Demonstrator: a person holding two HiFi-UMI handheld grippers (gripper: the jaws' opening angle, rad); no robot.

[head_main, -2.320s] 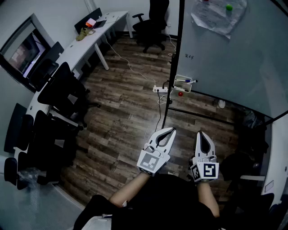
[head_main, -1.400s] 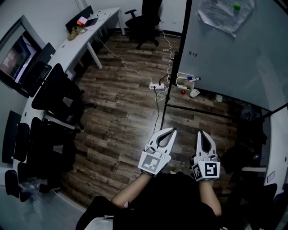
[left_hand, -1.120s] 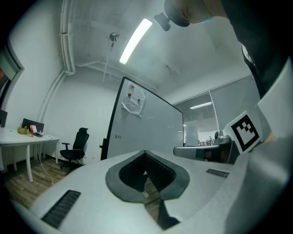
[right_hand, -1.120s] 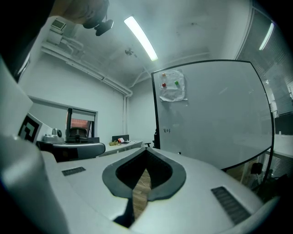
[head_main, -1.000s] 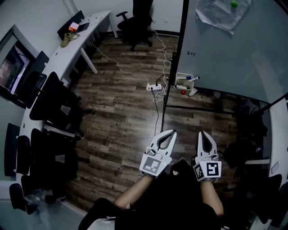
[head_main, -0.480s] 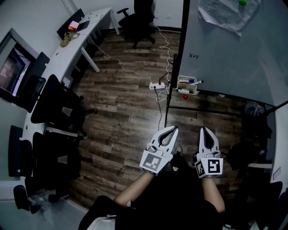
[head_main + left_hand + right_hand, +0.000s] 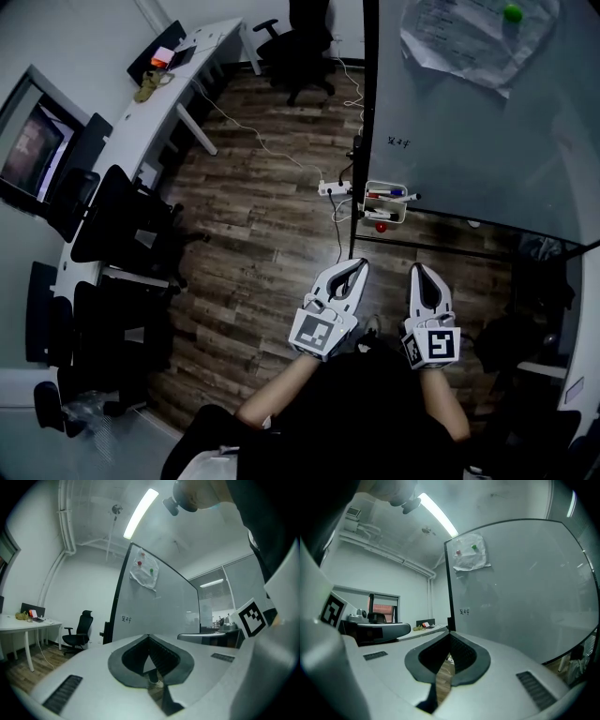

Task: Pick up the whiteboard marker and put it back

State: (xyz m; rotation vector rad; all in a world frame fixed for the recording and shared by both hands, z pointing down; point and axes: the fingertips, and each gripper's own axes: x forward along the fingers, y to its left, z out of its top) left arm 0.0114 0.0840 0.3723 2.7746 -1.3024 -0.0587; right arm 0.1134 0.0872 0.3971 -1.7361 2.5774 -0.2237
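A white marker tray (image 7: 383, 202) hangs at the lower left corner of the whiteboard (image 7: 469, 131) and holds a blue-capped whiteboard marker (image 7: 388, 194) and other pens. My left gripper (image 7: 353, 265) and right gripper (image 7: 418, 269) are held side by side over the wooden floor, short of the tray, pointing level toward the board. Both are shut with nothing between the jaws. In the left gripper view the left gripper (image 7: 149, 636) faces the whiteboard (image 7: 159, 611). The right gripper (image 7: 449, 634) faces the whiteboard (image 7: 515, 597) too. Neither gripper view shows the tray.
A power strip (image 7: 334, 187) with trailing cables lies on the floor by the board's black post (image 7: 361, 159). A small red object (image 7: 380, 226) sits below the tray. Black office chairs (image 7: 122, 225) line the left, beside a long white desk (image 7: 178, 94). A paper sheet (image 7: 469, 42) hangs on the board.
The person has stepped closer to the whiteboard, carrying both grippers forward together. The tray now lies nearer to the gripper tips. Both grippers stay shut.
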